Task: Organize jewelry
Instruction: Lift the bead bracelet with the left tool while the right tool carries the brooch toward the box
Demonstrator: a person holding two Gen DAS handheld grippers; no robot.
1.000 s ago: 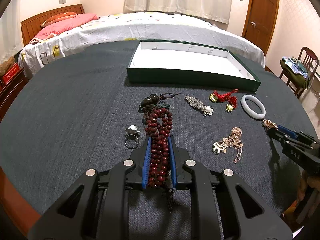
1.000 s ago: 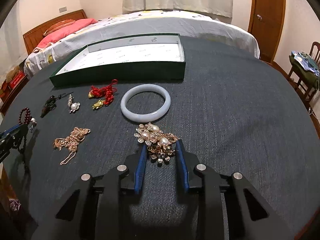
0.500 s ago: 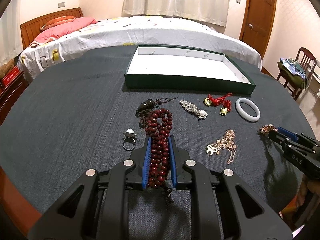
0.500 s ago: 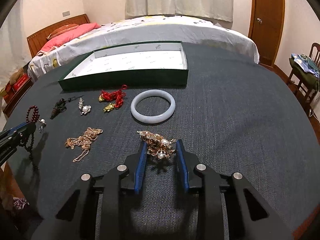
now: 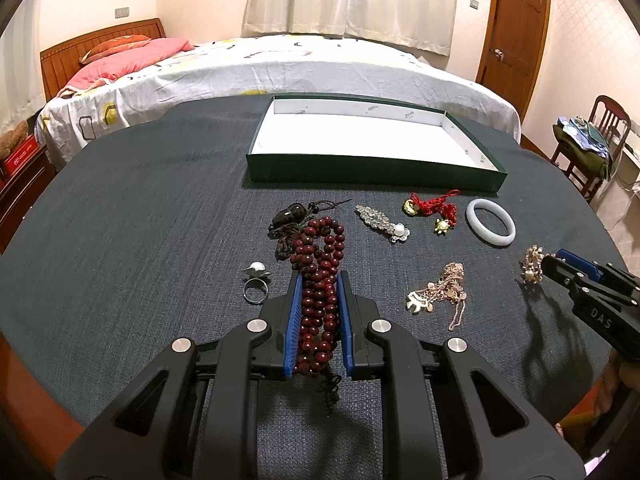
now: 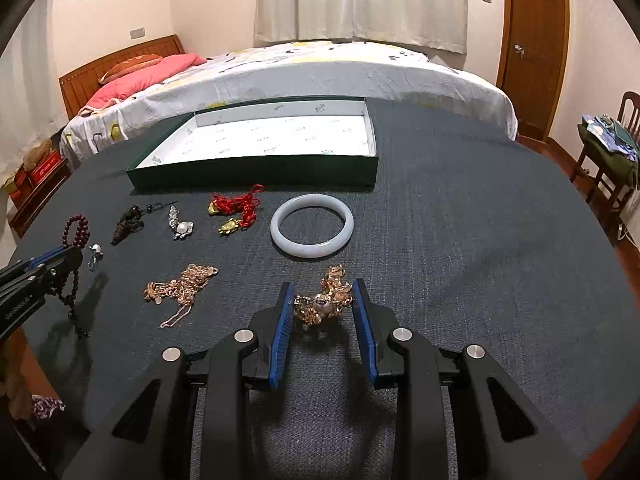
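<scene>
**Two pieces in the air, tray not yet filled**

The left gripper (image 5: 319, 280) has its jaws clamped on the red bead string (image 5: 318, 280), whose tail dangles; the right gripper (image 6: 323, 289) pinches a gold pearl brooch (image 6: 325, 300) by its edges (a thin hold). Either may slip or snag before reaching the empty green tray (image 5: 372, 170) across the tabletop (image 5: 140, 220).

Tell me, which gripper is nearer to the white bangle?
Right. The right gripper sits just in front of the white bangle; the left gripper is far across the table, past the gold chain.
</scene>
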